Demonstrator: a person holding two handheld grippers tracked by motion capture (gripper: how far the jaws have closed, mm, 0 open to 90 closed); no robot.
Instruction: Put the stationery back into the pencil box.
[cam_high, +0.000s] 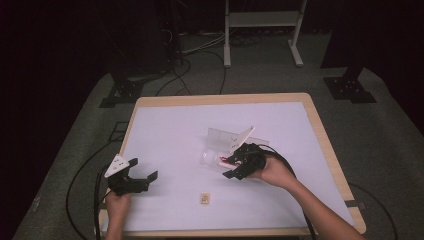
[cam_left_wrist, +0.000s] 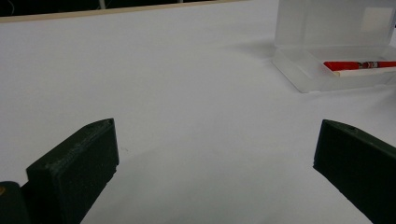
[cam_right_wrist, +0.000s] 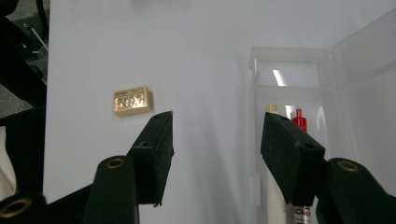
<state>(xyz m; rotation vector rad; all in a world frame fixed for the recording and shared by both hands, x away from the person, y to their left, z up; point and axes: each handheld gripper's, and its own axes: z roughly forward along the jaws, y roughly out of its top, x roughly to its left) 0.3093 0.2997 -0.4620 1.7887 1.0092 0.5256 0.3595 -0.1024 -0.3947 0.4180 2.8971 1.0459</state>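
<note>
Right gripper view: the right gripper (cam_right_wrist: 215, 135) is seen with its jaws spread and nothing between them. A red pen (cam_right_wrist: 299, 122) lies in the open clear plastic case (cam_right_wrist: 261, 70), partly hidden behind the right-hand jaw; the small tan eraser (cam_right_wrist: 132, 100), beyond the left-hand jaw, appears yet to be packed. The left gripper (cam_left_wrist: 215, 154) is held wide open and empty. The eraser's print cannot be read.

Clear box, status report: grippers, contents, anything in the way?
Both grippers open, left gripper, right gripper. Clear box lid up, red pen inside. Small tan block lies apart.
</note>
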